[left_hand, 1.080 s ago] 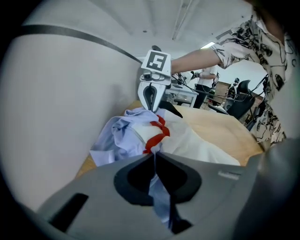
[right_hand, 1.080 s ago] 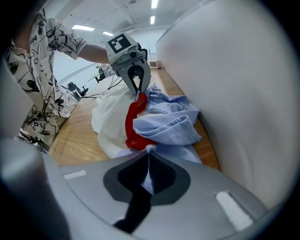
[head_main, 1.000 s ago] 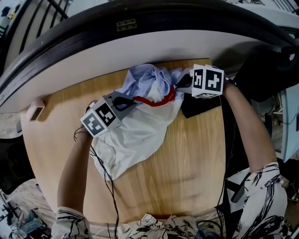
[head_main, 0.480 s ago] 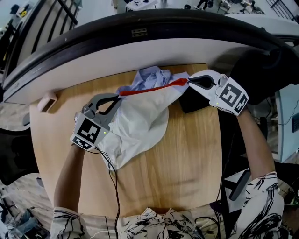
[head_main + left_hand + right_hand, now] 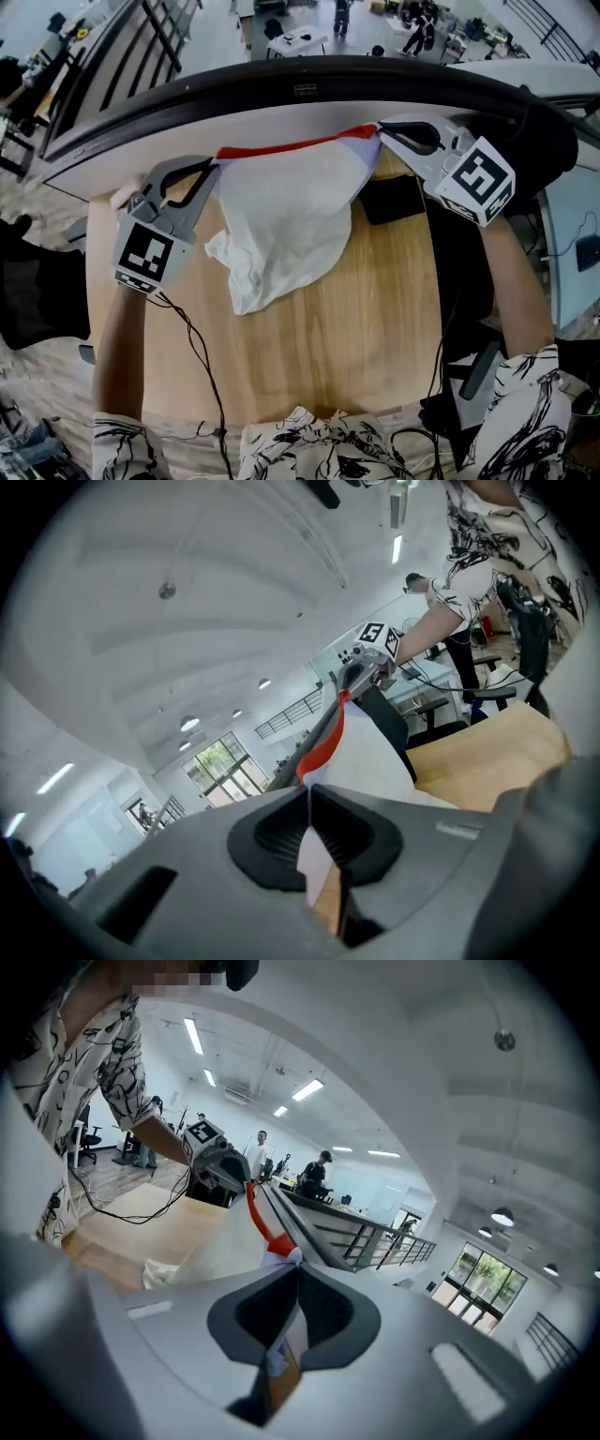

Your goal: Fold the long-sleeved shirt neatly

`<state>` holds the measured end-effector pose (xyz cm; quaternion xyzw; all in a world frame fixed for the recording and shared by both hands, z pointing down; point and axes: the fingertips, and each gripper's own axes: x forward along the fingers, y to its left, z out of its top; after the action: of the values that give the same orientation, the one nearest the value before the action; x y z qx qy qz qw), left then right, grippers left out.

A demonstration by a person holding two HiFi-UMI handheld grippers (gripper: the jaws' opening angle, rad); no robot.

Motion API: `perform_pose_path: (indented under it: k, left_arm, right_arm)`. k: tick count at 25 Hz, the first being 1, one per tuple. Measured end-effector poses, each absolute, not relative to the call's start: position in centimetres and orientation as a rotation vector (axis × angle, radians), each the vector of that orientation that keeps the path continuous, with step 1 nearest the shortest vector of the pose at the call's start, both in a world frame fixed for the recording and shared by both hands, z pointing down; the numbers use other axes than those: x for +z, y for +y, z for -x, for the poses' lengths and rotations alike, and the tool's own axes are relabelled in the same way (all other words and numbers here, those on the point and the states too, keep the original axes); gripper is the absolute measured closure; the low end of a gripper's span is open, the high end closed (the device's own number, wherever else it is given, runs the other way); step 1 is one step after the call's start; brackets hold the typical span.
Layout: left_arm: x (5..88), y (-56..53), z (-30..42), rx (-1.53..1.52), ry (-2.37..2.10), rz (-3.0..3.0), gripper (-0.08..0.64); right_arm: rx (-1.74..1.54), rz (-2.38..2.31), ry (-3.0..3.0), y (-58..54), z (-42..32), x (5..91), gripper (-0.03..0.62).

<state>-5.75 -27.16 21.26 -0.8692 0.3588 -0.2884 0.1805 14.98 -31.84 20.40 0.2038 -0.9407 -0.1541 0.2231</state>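
Shirt (image 5: 291, 220) hangs spread above the wooden table (image 5: 375, 309), with its red-trimmed edge (image 5: 281, 147) taut between 2 grips: left gripper (image 5: 208, 171) clamped on the left end, right gripper (image 5: 382, 133) clamped on the right end. Loose cloth bunches below.

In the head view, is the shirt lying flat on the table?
No, the shirt hangs from its red edge, which is pulled taut between the left gripper and the right gripper.
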Motion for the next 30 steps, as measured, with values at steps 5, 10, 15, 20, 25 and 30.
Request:
perform_pose_path:
  k: [5, 10, 15, 20, 25, 30]
  left_arm:
    - [12.3, -22.3, 6.8, -0.69, 1.06, 2.344, 0.541]
    - [6.2, -21.2, 8.1, -0.64, 1.085, 2.256, 0.541]
    - [1.0, -21.7, 9.1, -0.633, 1.082, 2.17, 0.541]
    - [-3.3, -24.3, 11.0, -0.646, 1.067, 2.112, 0.541]
    - [-4.2, -27.7, 12.1, -0.675, 1.082, 2.058, 0.54]
    - [-6.1, -31.6, 13.9, -0.684, 1.104, 2.022, 0.54]
  right_arm:
    - [-0.515, -0.644, -2.622, -26.9, -13.9, 12.0, 0.574]
    - [-0.603, -0.722, -2.64, -25.6, -12.7, 5.7, 0.575]
    - [-0.694, -0.774, -2.624, -25.7, -12.0, 0.3, 0.575]
    - [-0.73, -0.817, -2.604, -28.2, -10.2, -4.6, 0.575]
    - [-0.785, -0.852, -2.554, -31.1, -8.7, -6.3, 0.575]
    - [-0.8, -0.87, -2.543, -35.1, -7.1, -7.8, 0.575]
